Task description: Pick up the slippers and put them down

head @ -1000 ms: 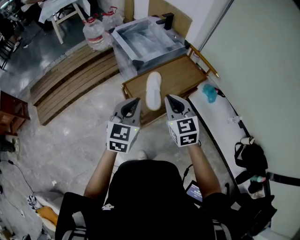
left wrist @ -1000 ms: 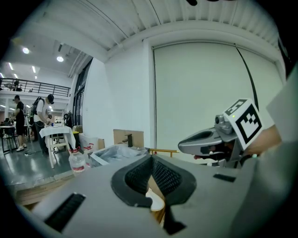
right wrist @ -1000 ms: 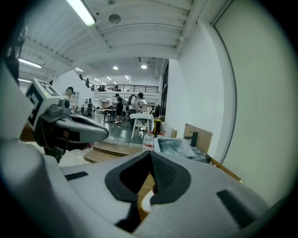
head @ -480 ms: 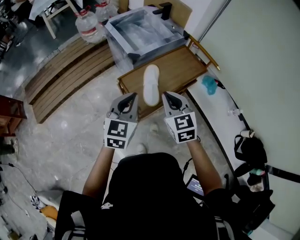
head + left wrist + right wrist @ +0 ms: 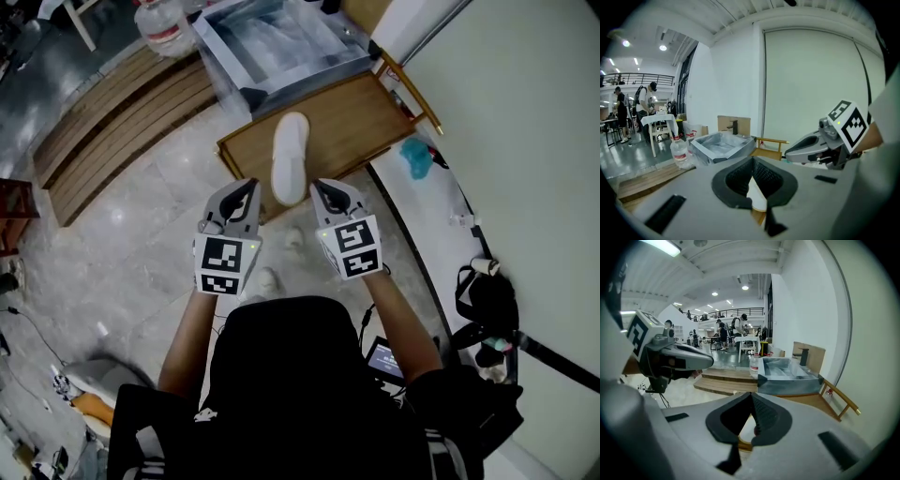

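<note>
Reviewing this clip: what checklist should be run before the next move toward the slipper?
1. Slipper in sight, lying on the wooden tray: ok.
2. Left tool open for a grab: not ok, jaws together, nothing between them.
3. Right tool open: not ok, jaws together, empty.
4. Slipper's near end between both tools in the head view: ok.
5. Second slipper located: cannot tell.

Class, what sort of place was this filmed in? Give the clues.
Probably a big workshop hall, not a home: a railed upper gallery, brown slatted wooden platforms, and people at a white table.
</note>
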`<state>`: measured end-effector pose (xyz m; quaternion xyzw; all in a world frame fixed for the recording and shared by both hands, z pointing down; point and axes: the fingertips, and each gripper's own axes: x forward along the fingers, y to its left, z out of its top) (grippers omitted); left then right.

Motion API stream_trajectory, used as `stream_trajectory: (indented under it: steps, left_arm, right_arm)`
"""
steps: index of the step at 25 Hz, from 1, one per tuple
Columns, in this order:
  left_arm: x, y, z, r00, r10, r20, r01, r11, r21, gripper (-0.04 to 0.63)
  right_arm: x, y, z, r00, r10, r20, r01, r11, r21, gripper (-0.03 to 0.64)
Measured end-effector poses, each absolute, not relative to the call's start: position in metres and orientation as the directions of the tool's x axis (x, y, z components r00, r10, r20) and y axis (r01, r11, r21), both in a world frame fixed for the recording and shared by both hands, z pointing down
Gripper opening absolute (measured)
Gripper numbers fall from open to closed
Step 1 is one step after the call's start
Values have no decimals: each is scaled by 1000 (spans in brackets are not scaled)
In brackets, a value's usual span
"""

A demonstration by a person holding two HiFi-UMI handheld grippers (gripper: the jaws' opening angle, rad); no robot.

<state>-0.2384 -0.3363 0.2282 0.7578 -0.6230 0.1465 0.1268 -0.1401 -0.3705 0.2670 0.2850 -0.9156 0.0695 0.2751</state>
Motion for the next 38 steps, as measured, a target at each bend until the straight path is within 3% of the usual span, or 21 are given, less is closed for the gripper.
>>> stream_trajectory:
  steps: [9, 22, 38]
  left_arm:
    - [-250, -353, 278, 126, -875, 467, -992, -106, 68, 5]
    - [-252, -361, 340, 117, -820, 560, -991, -62, 116, 5]
    - [-263, -367, 392, 91, -774, 627, -989, 3, 147, 5]
  right_arm:
    - [-145, -392, 346, -656, -304, 691, -493, 866, -87, -5]
    - [-155, -405, 431, -563, -155, 812, -395, 913, -100, -3]
    - [-177, -434, 494, -490, -49, 870, -319, 939, -127, 199]
